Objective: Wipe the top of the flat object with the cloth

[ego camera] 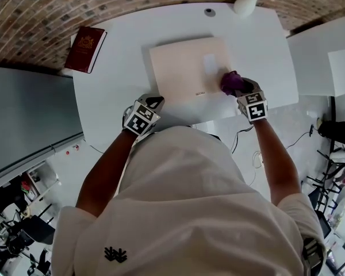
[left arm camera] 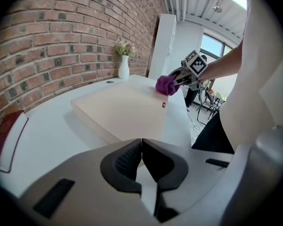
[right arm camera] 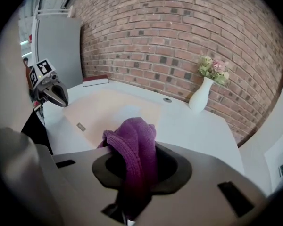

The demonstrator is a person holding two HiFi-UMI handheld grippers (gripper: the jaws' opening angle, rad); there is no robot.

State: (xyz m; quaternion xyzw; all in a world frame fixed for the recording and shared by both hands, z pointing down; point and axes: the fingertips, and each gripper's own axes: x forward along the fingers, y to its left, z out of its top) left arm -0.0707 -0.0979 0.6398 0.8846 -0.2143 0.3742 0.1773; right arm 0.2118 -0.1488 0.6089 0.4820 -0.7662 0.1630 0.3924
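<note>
nearby vase [ego camera: 244, 3], book [ego camera: 85, 49]; right gripper [ego camera: 244, 88] jaws clamp cloth [ego camera: 231, 83] on board [ego camera: 184, 68]; left gripper [left arm camera: 141, 161] closed.

The flat beige board [ego camera: 187, 68] lies on the white table [ego camera: 115, 96]. The purple woolly cloth [ego camera: 231, 82] sits on the board's near right corner. Left of the board lies a dark red book [ego camera: 85, 49]; behind the board stands a white vase [ego camera: 245, 3].

Your purple cloth [right arm camera: 132, 142] looks a soft, nubby knit; the pale flat board [ego camera: 187, 68] is smooth and matt. The white table [ego camera: 115, 91] near you has a faint sheen, and the far wall [right arm camera: 179, 41] is rough brick.
</note>
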